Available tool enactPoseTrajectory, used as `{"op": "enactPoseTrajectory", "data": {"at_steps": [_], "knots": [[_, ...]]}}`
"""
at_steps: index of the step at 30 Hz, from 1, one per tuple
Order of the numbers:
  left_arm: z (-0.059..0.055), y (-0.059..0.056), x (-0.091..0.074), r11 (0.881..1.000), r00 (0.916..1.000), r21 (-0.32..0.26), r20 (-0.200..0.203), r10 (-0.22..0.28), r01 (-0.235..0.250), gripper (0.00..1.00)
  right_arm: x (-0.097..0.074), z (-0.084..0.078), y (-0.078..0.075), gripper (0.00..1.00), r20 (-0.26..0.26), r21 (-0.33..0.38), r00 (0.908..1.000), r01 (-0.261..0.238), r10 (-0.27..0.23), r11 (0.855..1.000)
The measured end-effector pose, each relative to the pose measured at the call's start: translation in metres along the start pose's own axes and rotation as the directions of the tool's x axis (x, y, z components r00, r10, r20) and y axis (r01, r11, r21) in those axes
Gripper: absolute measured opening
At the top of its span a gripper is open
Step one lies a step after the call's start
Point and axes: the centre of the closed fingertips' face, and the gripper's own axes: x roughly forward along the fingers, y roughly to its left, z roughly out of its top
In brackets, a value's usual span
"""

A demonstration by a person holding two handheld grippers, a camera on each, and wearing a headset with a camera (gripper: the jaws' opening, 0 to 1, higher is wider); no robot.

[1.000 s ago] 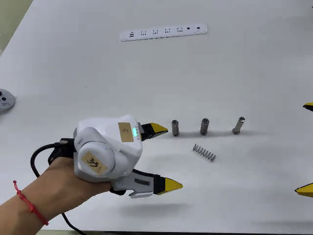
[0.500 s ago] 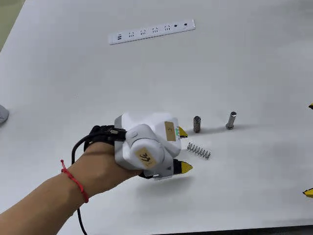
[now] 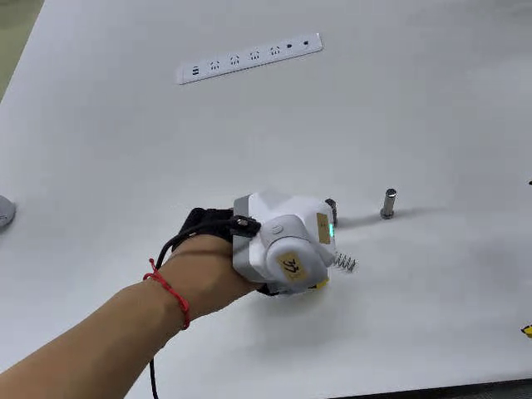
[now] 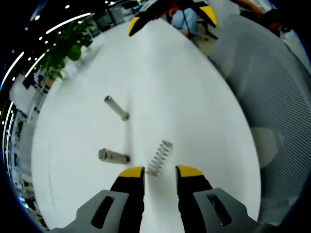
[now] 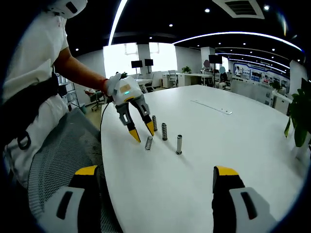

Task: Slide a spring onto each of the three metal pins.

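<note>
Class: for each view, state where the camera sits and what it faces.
Head view: headset, looking down at table; forearm, left tongs show.
Left gripper view: on left tongs, facing spring ahead; own tongs show.
Right gripper view: on right tongs, facing pins; torso, arm show.
Shared: all three show the spring.

White table [image 3: 416, 100], ceiling strip lights [image 5: 233, 35], perhaps office desks [image 5: 194, 77] behind.

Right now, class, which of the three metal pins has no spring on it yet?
The bare pin at the row's right end in the head view; the middle pin and other end pin wear springs.
</note>
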Motion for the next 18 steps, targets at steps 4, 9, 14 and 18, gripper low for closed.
{"op": "enactPoseTrajectory", "data": {"at_steps": [4, 9, 14, 18], "knots": [[-0.0039, 0.0016, 0.005, 1.0, 0.9997, -0.013, -0.019, -0.011, 0.011, 0.27, -0.0008, -0.0001, 0.0005, 0.97, 0.002, 0.003, 1.0, 0.003, -0.003, 1.0], [-0.0055, 0.0015, 0.0057, 0.999, 0.9995, -0.04, -0.021, -0.025, 0.024, 0.24, -0.0022, 0.0004, -0.001, 0.96, 0.007, 0.007, 0.9999, 0.011, -0.011, 1.0], [-0.0071, -0.0033, 0.0055, 0.998, 0.9989, -0.055, -0.029, -0.038, 0.036, 0.18, -0.0027, -0.0001, 0.0, 0.96, 0.006, 0.005, 0.9999, 0.012, -0.012, 1.0], [-0.0077, -0.0066, 0.0053, 0.998, 0.9984, -0.058, -0.041, -0.039, 0.036, 0.14, -0.0032, 0.0002, 0.001, 0.96, 0.008, 0.006, 0.9999, 0.015, -0.015, 1.0]]}}
